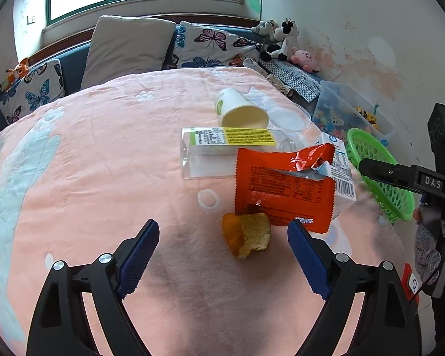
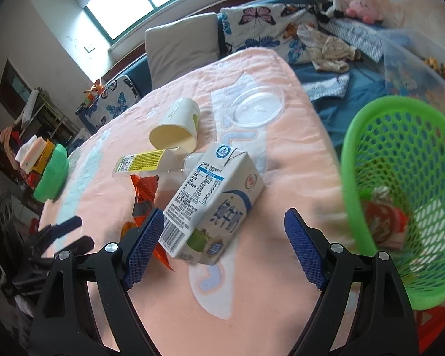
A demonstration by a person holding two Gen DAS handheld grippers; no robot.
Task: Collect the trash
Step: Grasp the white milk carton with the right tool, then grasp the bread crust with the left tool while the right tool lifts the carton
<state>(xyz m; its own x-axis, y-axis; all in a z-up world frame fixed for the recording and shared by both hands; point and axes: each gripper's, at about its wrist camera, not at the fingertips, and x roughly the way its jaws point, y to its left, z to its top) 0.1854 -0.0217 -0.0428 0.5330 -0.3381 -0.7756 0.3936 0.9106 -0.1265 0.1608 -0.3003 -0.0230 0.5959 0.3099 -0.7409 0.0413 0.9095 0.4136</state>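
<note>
— Pink fleece blanket with pale blue and white patterns covers the whole bed, with butterfly-print cushions and a plain beige pillow against the headboard under the window. What's the biggest piece on it?

— At the bed's right edge, the bright green perforated plastic basket, tilted, with a few crumpled wrappers inside. Next, the white and blue milk carton lying on its side, then the clear square plastic bottle with a yellow label, also lying flat.

— And the smaller things?

— An orange foil snack bag, torn open, overlapping both the carton and the bottle; a cream paper cup tipped over beyond the bottle; a clear round plastic lid near it; a curled piece of orange peel just in front of the bag.

— The grippers?

— Left gripper is spread wide, the peel between its blue pads, untouched. Right gripper is spread too, the carton's near end between its fingers, apparently not pressed.
</note>
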